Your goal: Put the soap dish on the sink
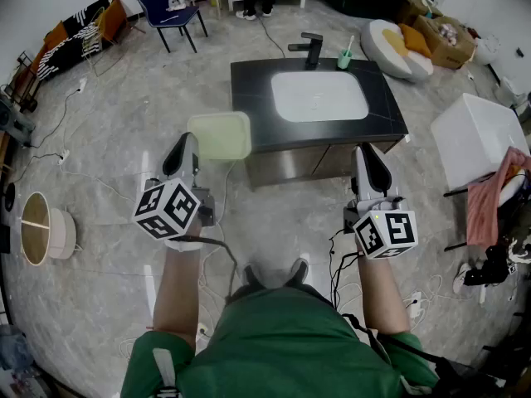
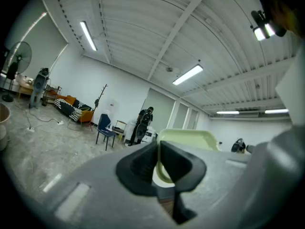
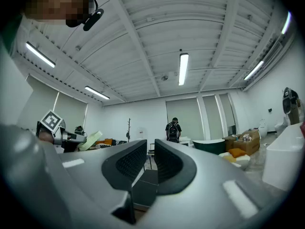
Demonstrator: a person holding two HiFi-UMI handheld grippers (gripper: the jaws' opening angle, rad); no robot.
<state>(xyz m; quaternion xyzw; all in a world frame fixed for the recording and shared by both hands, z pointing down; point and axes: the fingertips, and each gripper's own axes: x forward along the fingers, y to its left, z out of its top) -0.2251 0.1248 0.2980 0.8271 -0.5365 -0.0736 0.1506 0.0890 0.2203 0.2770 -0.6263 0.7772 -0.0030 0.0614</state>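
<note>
A pale green soap dish (image 1: 221,134) is held in the air just left of the sink counter's front left corner, with my left gripper (image 1: 192,142) shut on its near edge. In the left gripper view the soap dish (image 2: 188,138) rises beyond the closed left gripper (image 2: 158,150). The sink is a white basin (image 1: 319,95) set in a dark countertop (image 1: 250,85) ahead of me. My right gripper (image 1: 366,151) hovers by the counter's front right corner; in its own view the right gripper (image 3: 150,151) stands shut with nothing between the fingers.
A black faucet (image 1: 311,48) and a green cup (image 1: 344,58) stand at the back of the counter. A white box (image 1: 479,135) with pink cloth (image 1: 489,199) stands to the right. A round basket (image 1: 37,227) and cables (image 1: 58,131) lie on the floor at left.
</note>
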